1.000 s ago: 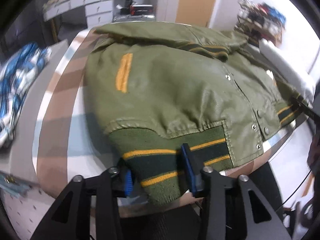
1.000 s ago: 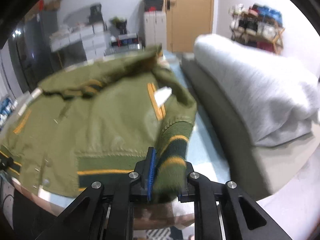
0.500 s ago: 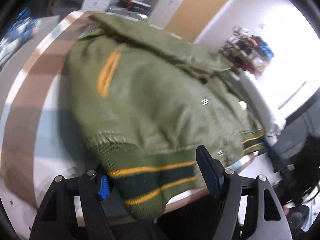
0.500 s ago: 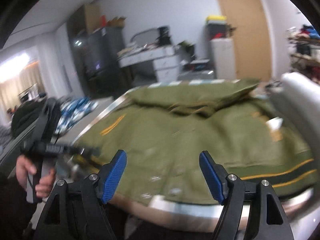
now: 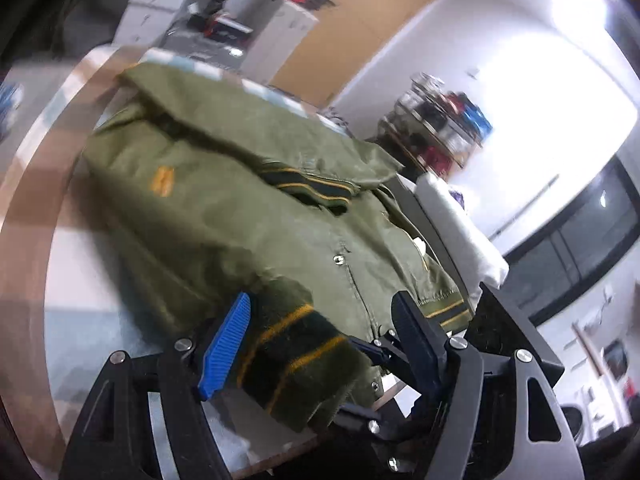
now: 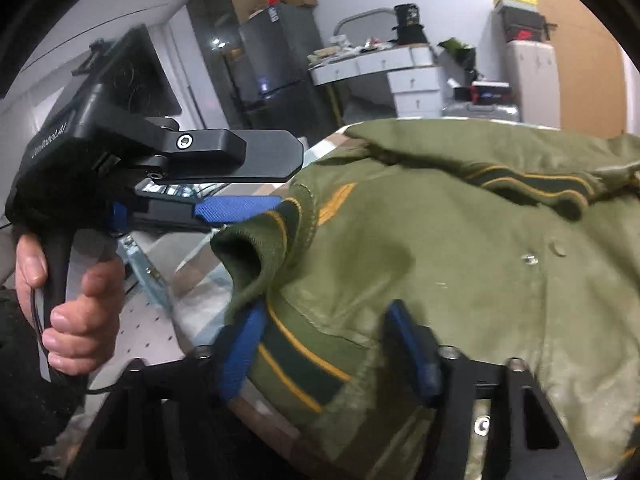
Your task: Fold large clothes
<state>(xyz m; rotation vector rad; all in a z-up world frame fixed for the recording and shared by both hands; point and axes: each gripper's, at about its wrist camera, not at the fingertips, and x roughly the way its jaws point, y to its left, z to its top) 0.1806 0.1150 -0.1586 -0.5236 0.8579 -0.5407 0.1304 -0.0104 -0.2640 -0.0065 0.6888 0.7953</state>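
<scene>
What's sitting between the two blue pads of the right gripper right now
The jacket's striped knit hem band and green shell lie between the closing right gripper's pads, seen in the right wrist view.

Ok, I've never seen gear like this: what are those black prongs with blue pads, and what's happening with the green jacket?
No robot: a person holds a hand-held gripper in each hand, each carrying a camera. One picture looks along the left hand-held gripper, the other along the right hand-held gripper, also catching the person's left hand. An olive green jacket lies on the table. The left's open jaws straddle its striped ribbed cuff; the right's are closing around the striped hem.
</scene>
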